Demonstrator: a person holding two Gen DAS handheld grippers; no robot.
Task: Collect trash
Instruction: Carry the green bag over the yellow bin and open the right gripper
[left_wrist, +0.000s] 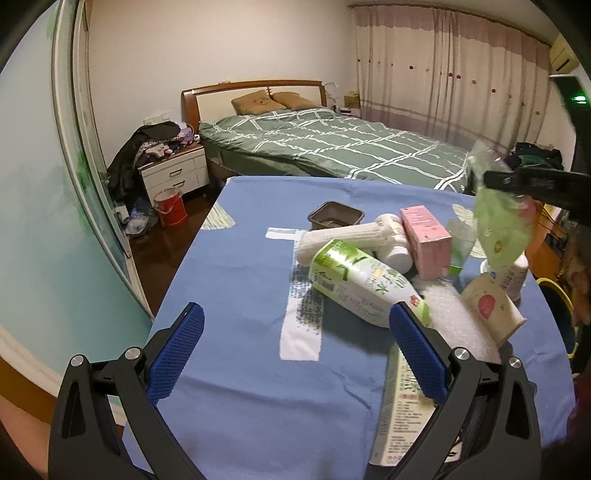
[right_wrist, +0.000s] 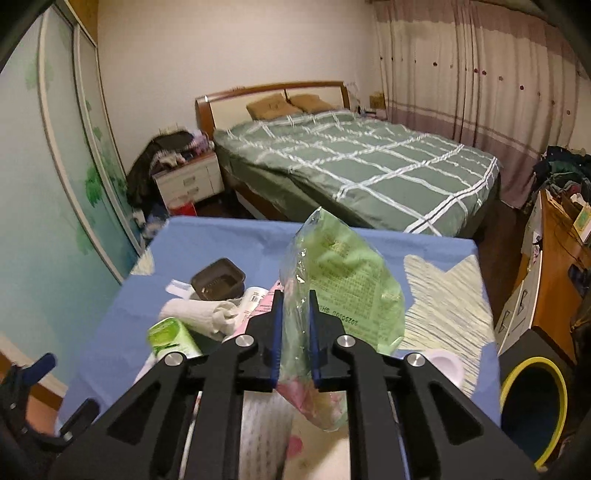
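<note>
My right gripper (right_wrist: 295, 299) is shut on a crinkled green plastic bag (right_wrist: 343, 280) and holds it up over the blue table. The bag also shows in the left wrist view (left_wrist: 498, 225), hanging from the right gripper (left_wrist: 491, 181). My left gripper (left_wrist: 295, 321) is open and empty, low over the blue cloth, just left of a lying green-and-white bottle (left_wrist: 362, 284). A trash pile sits behind it: a pink carton (left_wrist: 424, 236), a white rolled cloth (left_wrist: 343, 236), a brown tray (left_wrist: 334, 218), a strawberry packet (left_wrist: 491, 306), bubble wrap (left_wrist: 454, 317).
A bin with a yellow rim (right_wrist: 532, 398) stands right of the table. A wooden cabinet (right_wrist: 554, 266) lies further right. Behind the table (left_wrist: 240, 295) are a green bed (left_wrist: 332, 147), a nightstand (left_wrist: 173, 173) and a red bucket (left_wrist: 170, 206). A white box (left_wrist: 402, 402) lies under my left gripper's right finger.
</note>
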